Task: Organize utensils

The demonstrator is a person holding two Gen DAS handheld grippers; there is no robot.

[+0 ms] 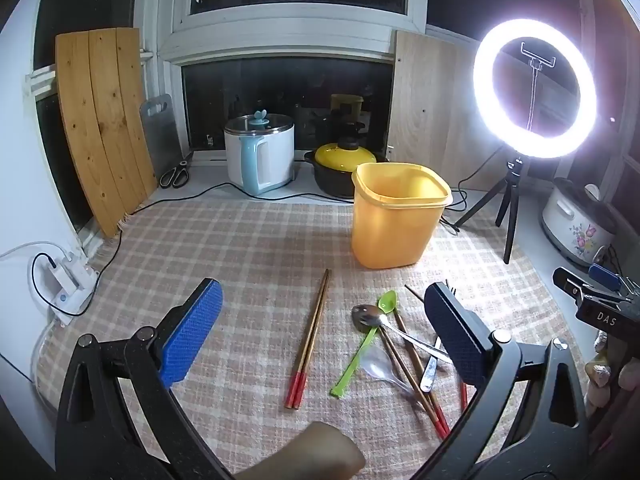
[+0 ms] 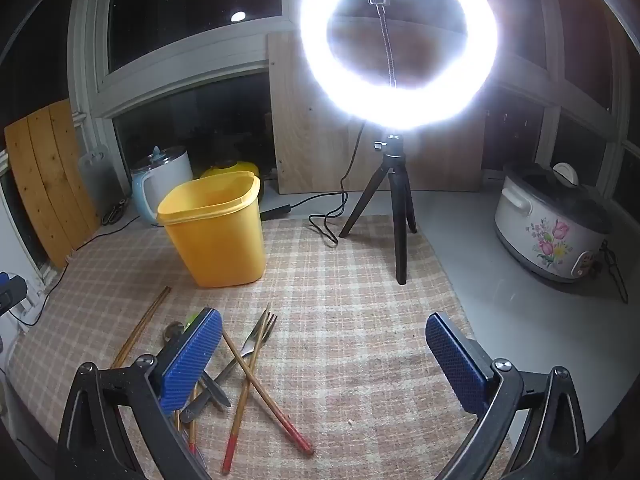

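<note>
A yellow plastic bin [image 1: 394, 216] stands empty on the plaid cloth; it also shows in the right wrist view [image 2: 218, 228]. In front of it lie loose utensils: a pair of red-tipped chopsticks [image 1: 312, 336], a green spoon [image 1: 366, 342], a metal spoon [image 1: 366, 316], a clear plastic spoon [image 1: 380, 362] and crossed chopsticks [image 1: 408, 364]. The right wrist view shows a metal fork [image 2: 250, 346] and crossed chopsticks [image 2: 256, 384]. My left gripper [image 1: 324, 332] is open above the chopstick pair. My right gripper [image 2: 324, 360] is open and empty, right of the pile.
A lit ring light on a tripod [image 2: 396, 208] stands at the back of the cloth. A white kettle [image 1: 260, 156], a yellow-lidded pot [image 1: 344, 164] and wooden boards [image 1: 100, 120] line the window. A floral cooker [image 2: 552, 224] sits at the right.
</note>
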